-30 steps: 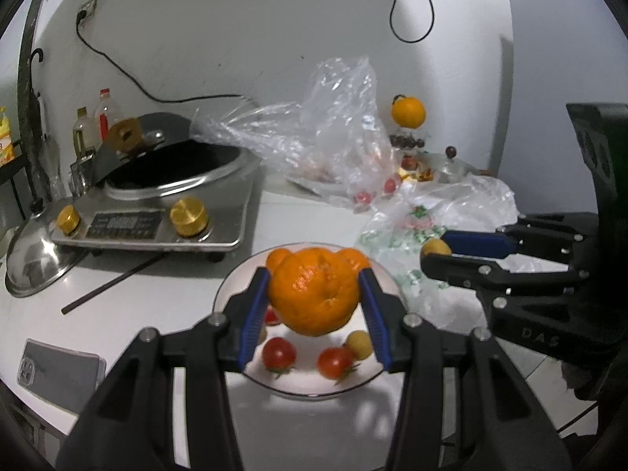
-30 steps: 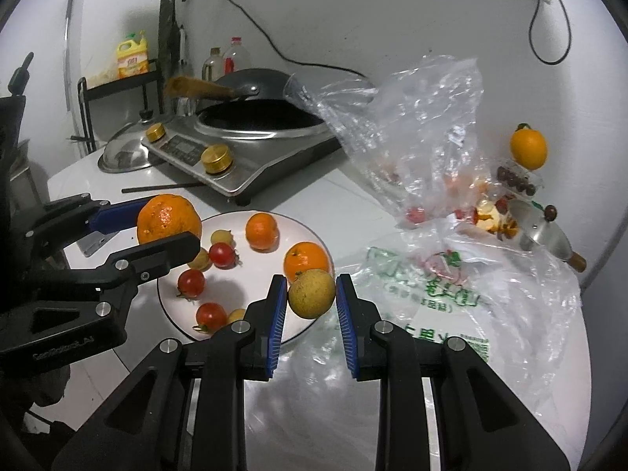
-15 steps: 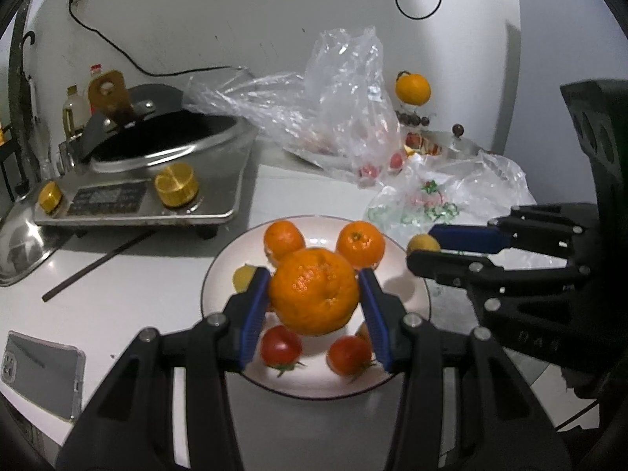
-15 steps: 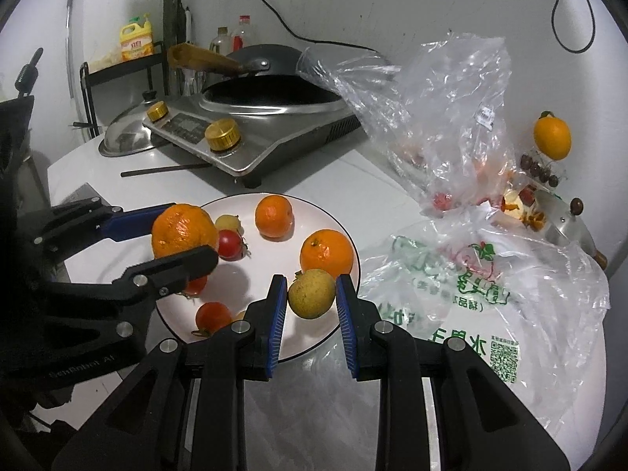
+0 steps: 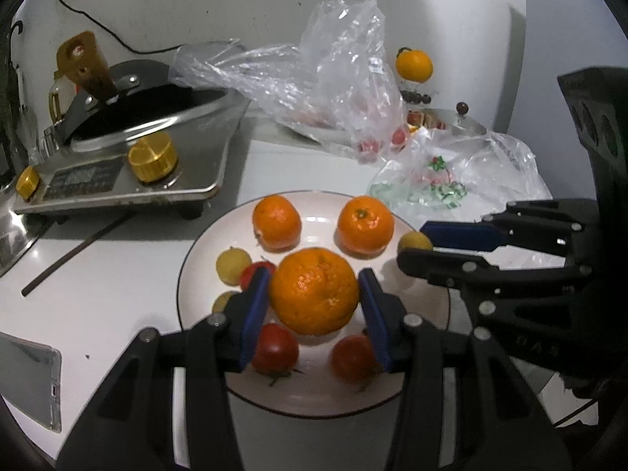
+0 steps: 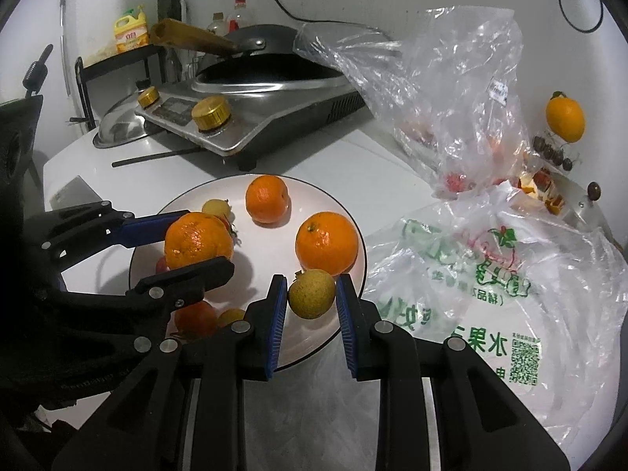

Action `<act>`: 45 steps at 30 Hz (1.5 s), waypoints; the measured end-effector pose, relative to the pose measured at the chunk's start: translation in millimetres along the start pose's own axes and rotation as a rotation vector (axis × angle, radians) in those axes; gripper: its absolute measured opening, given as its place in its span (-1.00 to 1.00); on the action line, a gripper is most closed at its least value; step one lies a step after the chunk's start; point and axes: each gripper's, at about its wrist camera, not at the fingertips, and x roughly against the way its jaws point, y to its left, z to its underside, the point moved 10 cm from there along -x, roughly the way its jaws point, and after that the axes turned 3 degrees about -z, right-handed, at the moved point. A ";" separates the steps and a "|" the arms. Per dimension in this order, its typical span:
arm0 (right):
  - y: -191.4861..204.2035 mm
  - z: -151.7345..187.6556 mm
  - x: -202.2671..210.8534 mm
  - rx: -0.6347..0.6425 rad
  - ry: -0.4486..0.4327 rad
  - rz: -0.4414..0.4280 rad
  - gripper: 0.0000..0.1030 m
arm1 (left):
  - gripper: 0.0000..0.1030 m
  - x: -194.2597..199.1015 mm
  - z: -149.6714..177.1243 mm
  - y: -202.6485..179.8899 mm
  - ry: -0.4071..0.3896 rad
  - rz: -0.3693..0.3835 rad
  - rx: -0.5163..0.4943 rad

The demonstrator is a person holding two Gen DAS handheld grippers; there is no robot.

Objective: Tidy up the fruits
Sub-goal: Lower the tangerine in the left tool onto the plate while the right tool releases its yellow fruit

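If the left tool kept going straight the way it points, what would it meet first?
Probably the white plate. The left tool, shut on a large orange, angles down over the plate's middle; bare plate seems to lie ahead, with two smaller oranges beyond. Depth is uncertain.

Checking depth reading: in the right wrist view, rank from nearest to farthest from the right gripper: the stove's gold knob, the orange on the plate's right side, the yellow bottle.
1. Orange, just beyond the right gripper.
2. Gold knob, on the stove, centre-left.
3. Yellow bottle, far back left on the rack.

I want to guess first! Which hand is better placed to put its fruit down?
Probably left: the left gripper holds the big bumpy orange over bare middle of the white plate; the right's small yellow-green fruit hangs near the rim.
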 end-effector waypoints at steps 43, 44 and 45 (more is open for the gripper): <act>11.9 5.5 -6.0 0.000 0.030 -0.003 -0.47 | 0.01 25.8 -0.5 12.8 -0.031 -0.013 0.025; 12.4 5.2 -3.2 0.001 0.026 0.000 -0.47 | 0.02 28.5 -0.8 12.5 -0.034 -0.015 0.025; 12.7 5.0 -1.0 0.002 0.022 0.001 -0.47 | 0.02 30.9 -1.0 12.3 -0.038 -0.016 0.025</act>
